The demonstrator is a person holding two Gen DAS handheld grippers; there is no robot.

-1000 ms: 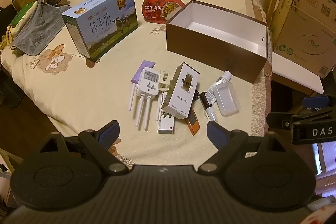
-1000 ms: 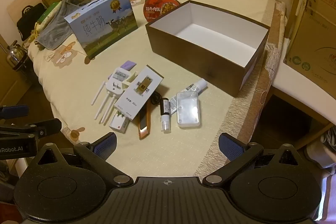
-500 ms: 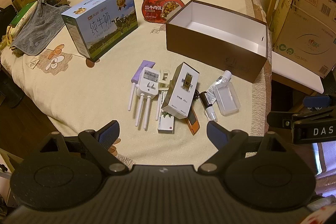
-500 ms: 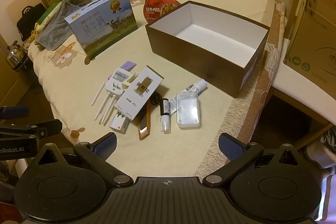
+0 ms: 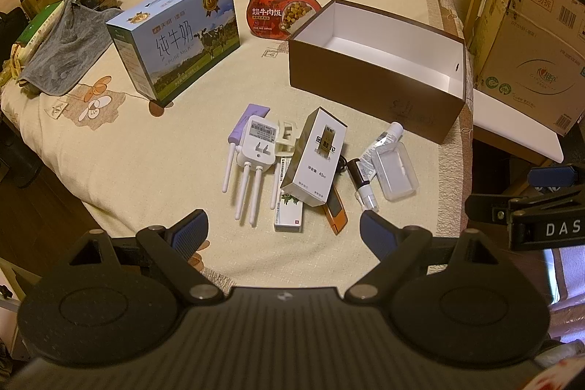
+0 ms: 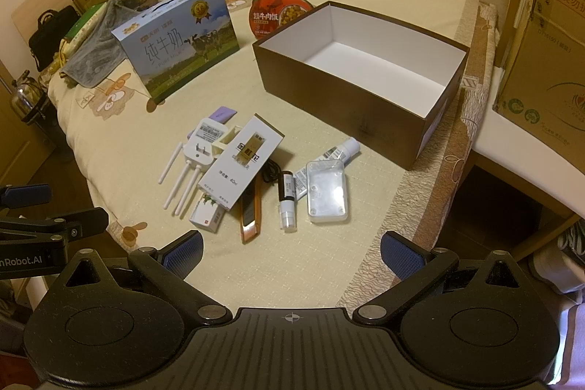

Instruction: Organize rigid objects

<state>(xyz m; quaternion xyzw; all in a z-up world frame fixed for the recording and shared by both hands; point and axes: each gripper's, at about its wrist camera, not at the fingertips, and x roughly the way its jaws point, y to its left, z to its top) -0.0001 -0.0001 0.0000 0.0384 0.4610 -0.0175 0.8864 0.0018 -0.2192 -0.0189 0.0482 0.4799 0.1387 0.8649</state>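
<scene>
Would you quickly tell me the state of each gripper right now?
Left gripper: jaws open, holding nothing.
Right gripper: jaws open, holding nothing.

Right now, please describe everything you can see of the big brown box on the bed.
The brown box is a rectangular, lidless box that looks like stiff cardboard: dark brown outside, plain white inside. It stands upright and open on the cream bedcover, near the bed's edge, and nothing shows inside it. The red food tray lies just behind its far corner; whether they touch is unclear. The white tube lies close before its front wall, apart from it. Neither gripper touches it.
</scene>
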